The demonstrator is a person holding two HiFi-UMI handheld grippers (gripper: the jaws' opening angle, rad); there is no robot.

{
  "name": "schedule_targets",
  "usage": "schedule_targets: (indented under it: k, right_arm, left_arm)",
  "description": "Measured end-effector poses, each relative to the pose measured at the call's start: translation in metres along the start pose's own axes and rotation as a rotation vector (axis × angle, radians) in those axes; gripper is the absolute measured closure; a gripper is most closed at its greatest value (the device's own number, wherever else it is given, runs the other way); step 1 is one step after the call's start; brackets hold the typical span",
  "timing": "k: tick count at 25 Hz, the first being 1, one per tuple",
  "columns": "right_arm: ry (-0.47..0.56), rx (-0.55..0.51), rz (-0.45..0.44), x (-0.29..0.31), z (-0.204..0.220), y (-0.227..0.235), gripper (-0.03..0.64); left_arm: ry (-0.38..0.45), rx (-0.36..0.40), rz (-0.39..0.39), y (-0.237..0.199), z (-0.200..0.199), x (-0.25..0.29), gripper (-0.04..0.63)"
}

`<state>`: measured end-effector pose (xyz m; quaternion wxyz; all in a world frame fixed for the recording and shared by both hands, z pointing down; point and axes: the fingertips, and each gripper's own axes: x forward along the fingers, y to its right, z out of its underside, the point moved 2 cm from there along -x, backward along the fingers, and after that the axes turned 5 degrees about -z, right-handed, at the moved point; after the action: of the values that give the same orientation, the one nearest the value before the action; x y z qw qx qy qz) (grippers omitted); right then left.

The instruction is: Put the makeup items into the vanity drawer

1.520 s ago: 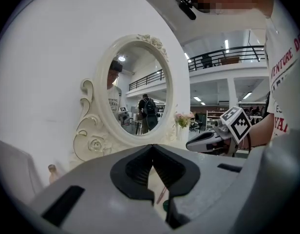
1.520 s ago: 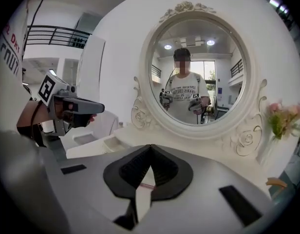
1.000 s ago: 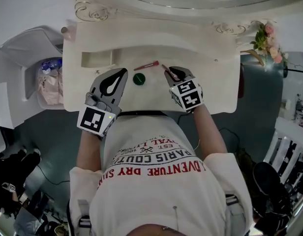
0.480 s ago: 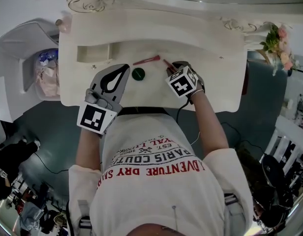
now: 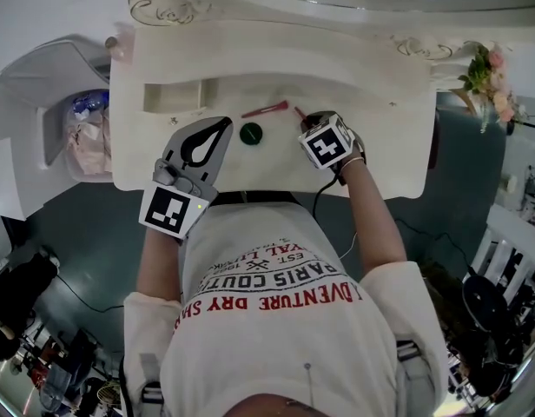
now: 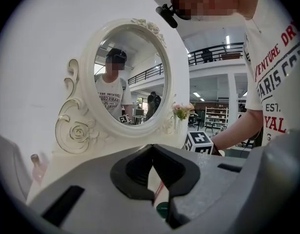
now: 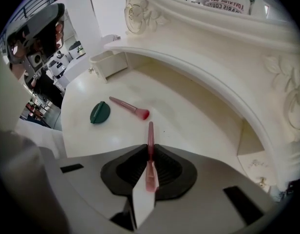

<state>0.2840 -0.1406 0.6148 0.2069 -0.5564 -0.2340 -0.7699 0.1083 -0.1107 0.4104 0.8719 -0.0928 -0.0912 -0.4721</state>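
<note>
Slim pink stick [image 7: 150, 130]: lies lengthwise between the jaws of the right tool [image 7: 150, 152], which are closing on it. Its far end projects past the jaw tips.

Pink brush [image 7: 129, 107], red-tipped: flat on the table [image 7: 198, 116], just ahead and left of that tool.

Green round compact [image 7: 100, 112]: flat, near the brush handle, further left of the tool.

Small drawer [image 7: 108, 62]: open, well ahead and left.

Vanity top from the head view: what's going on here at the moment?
A person works a gripper in each hand over the white vanity top. The right gripper is closing its jaws on a pink makeup stick between them. The left gripper hovers shut and empty. A pink brush and a green compact lie on the top, not yet put away.
</note>
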Motion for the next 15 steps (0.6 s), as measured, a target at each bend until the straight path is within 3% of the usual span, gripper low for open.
schedule_targets:
  k: [6,15]
  right_arm:
    - [0.101,0.078,-0.046,-0.026,-0.037,-0.015,0.572]
    - [0.196,0.017,-0.085,-0.050,-0.123,-0.070,0.572]
  left_arm:
    - [0.036,-0.001,-0.015,-0.021,-0.013,-0.018,0.588]
    - [0.060,0.007,-0.078,-0.067,-0.023,-0.077,0.588]
